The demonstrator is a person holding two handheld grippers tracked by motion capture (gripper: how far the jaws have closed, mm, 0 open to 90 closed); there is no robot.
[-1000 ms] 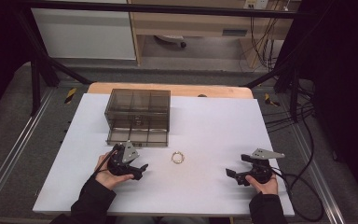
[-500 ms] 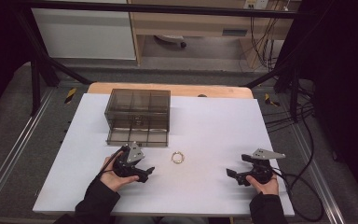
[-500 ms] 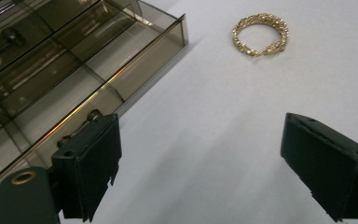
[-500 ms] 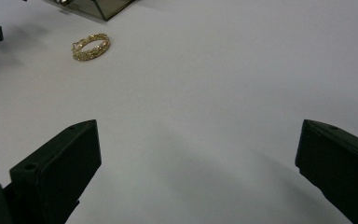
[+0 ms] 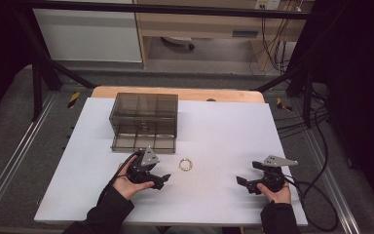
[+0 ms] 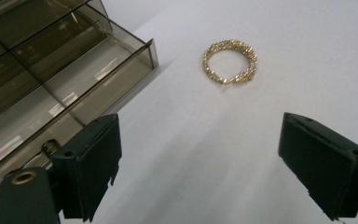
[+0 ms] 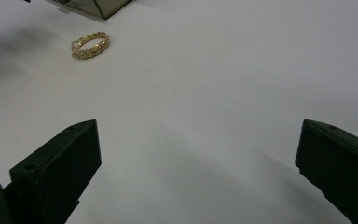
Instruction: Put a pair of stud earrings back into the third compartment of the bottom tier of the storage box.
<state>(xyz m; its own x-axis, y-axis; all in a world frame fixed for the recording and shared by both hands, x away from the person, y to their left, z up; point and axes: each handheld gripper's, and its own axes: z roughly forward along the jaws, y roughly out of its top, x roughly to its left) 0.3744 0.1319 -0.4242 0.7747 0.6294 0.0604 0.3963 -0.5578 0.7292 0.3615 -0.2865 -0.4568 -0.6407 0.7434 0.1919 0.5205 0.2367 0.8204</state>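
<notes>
The gold bracelet [image 5: 185,165] is lying loose on the white table [image 5: 224,131], near the smoky plastic drawer box [image 5: 144,121] — nothing picked up yet. The left gripper [image 5: 161,179] is pointing toward it, jaws wide apart; the right gripper [image 5: 242,182] is waiting well off, jaws apart too.

On the white tabletop [image 5: 214,126], a gold bracelet [image 5: 185,165] lies near the centre. The left claw [image 5: 161,179] hovers just beside it at its 8 o'clock, jaws apart. The right claw [image 5: 242,183] sits well apart at 4 o'clock. A smoky drawer box [image 5: 144,121] stands at 11 o'clock.
</notes>
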